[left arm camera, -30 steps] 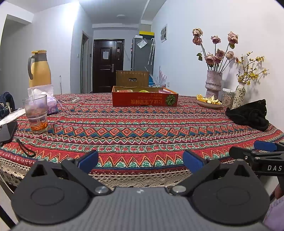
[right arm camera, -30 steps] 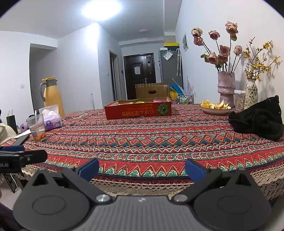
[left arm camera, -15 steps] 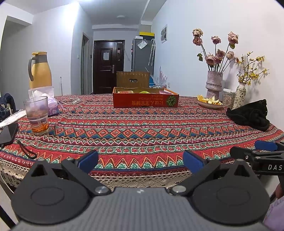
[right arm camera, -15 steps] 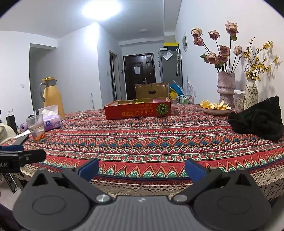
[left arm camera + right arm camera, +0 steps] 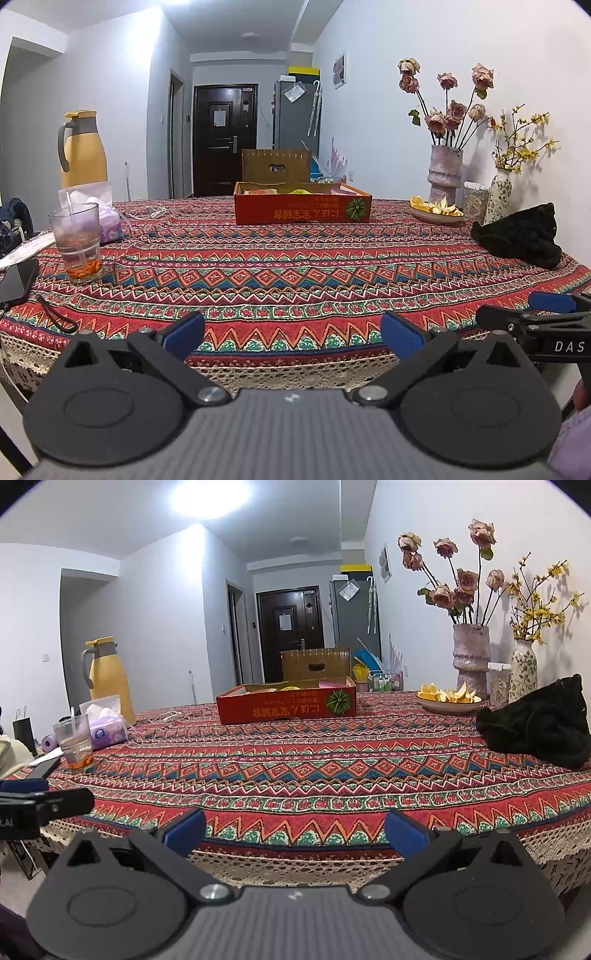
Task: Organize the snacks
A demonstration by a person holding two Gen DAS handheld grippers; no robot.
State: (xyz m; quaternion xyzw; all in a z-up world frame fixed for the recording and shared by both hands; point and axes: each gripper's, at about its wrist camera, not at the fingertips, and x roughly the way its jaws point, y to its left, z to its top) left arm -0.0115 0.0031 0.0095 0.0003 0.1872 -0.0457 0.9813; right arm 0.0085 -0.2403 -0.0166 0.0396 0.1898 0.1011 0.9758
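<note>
Left wrist view looks low across the bench, with the left gripper held just off the near edge, its jaws spread wide and grasping nothing. The right gripper hangs beside it at the same edge, jaws likewise released and empty.

The snacks are in the red box at the far middle of the bench, well apart from both grippers. Over its rim I can make out yellow and pink packets, but not how many there are or how they are laid. No loose packet shows anywhere on the cloth.

Around the box stand a glass and a tissue pack at the left, a yellow jug behind them, a bowl of peel and two vases at the right, with a black cloth nearer.

By my judgement this fits two stages equally: snacks waiting in the box to be sorted, or snacks gathered into it with the tidying done. With both grippers back and empty, the pictures do not settle which.
</note>
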